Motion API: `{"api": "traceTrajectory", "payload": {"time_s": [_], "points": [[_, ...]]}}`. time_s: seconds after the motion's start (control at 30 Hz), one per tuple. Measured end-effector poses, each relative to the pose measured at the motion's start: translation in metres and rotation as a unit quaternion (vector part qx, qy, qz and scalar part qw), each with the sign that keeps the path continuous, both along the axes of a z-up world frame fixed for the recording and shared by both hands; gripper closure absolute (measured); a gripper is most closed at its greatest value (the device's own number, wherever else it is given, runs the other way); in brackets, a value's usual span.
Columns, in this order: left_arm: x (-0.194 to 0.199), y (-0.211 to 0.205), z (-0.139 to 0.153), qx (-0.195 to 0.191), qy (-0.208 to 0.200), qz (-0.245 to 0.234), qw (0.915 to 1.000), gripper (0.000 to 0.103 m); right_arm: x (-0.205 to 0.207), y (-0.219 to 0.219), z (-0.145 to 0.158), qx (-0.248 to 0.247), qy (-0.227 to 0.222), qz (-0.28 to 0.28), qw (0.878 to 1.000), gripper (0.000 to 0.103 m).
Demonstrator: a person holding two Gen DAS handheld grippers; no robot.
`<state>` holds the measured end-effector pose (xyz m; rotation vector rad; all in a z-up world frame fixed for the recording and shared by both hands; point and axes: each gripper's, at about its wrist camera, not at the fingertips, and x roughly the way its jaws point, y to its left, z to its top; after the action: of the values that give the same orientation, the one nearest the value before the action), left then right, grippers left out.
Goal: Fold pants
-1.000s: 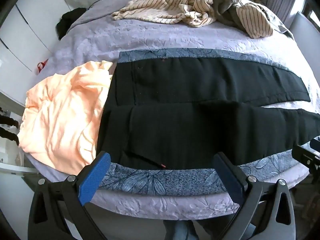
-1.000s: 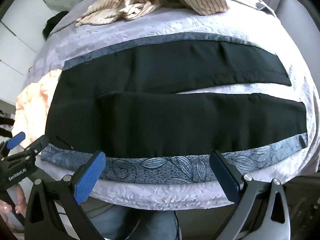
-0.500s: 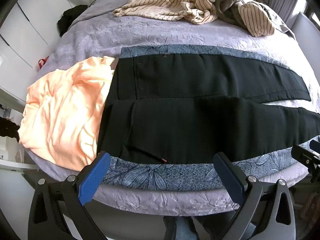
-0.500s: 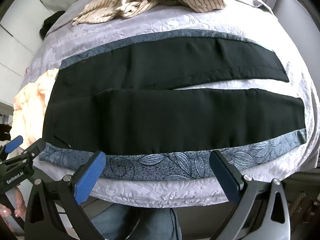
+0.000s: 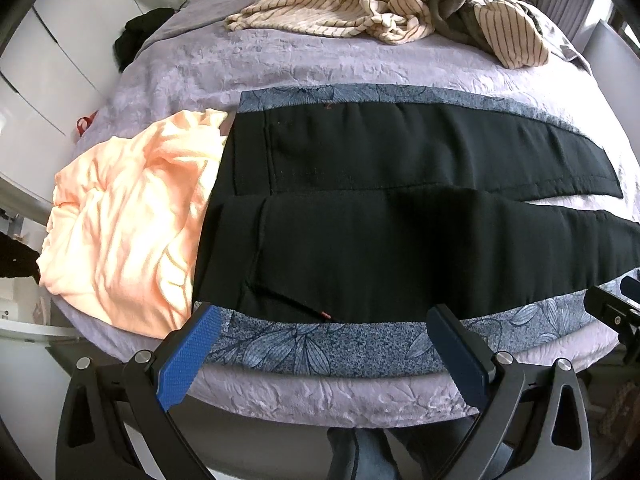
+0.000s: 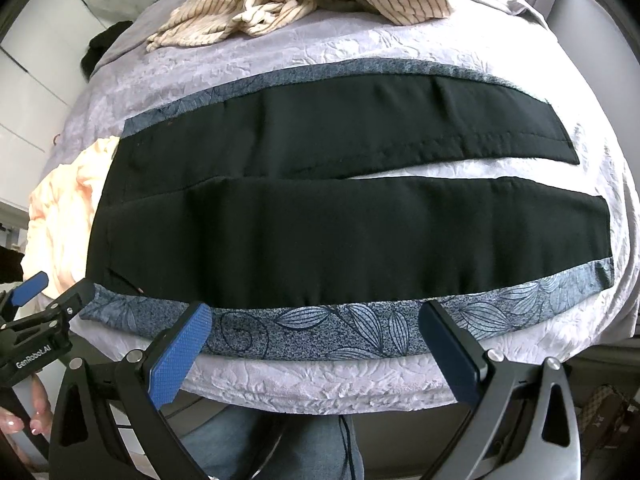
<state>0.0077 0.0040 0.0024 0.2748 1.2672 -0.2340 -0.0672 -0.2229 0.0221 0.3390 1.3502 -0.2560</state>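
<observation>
Black pants (image 5: 400, 240) with blue-grey leaf-print side stripes lie flat across the bed, waist at the left, both legs spread to the right; they also show in the right wrist view (image 6: 340, 220). My left gripper (image 5: 324, 320) is open and empty, just above the near printed stripe by the waist. My right gripper (image 6: 316, 322) is open and empty over the near stripe at mid-leg. The left gripper also shows at the left edge of the right wrist view (image 6: 44, 300).
A peach garment (image 5: 128, 220) lies left of the waist, partly under it. Striped cream clothes (image 5: 380, 4) are heaped at the far side of the lilac bedspread (image 5: 240, 64). White cabinets (image 5: 48, 40) stand at the left. The bed's near edge (image 6: 320, 384) is below both grippers.
Both grippers have moved forward a little toward the pants' near stripe. The pants have not moved and both grippers stay open.
</observation>
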Motion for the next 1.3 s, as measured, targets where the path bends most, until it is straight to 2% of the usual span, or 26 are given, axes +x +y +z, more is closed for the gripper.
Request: {"api": "traceTrajectory", "payload": {"time_s": [1.3], "points": [[0.0036, -0.0066, -0.0080, -0.001, 0.019, -0.001, 0.9998, 0.000, 0.0074, -0.0045, -0.0089, -0.001, 0.018, 0.009, 1.000, 0.000]]}}
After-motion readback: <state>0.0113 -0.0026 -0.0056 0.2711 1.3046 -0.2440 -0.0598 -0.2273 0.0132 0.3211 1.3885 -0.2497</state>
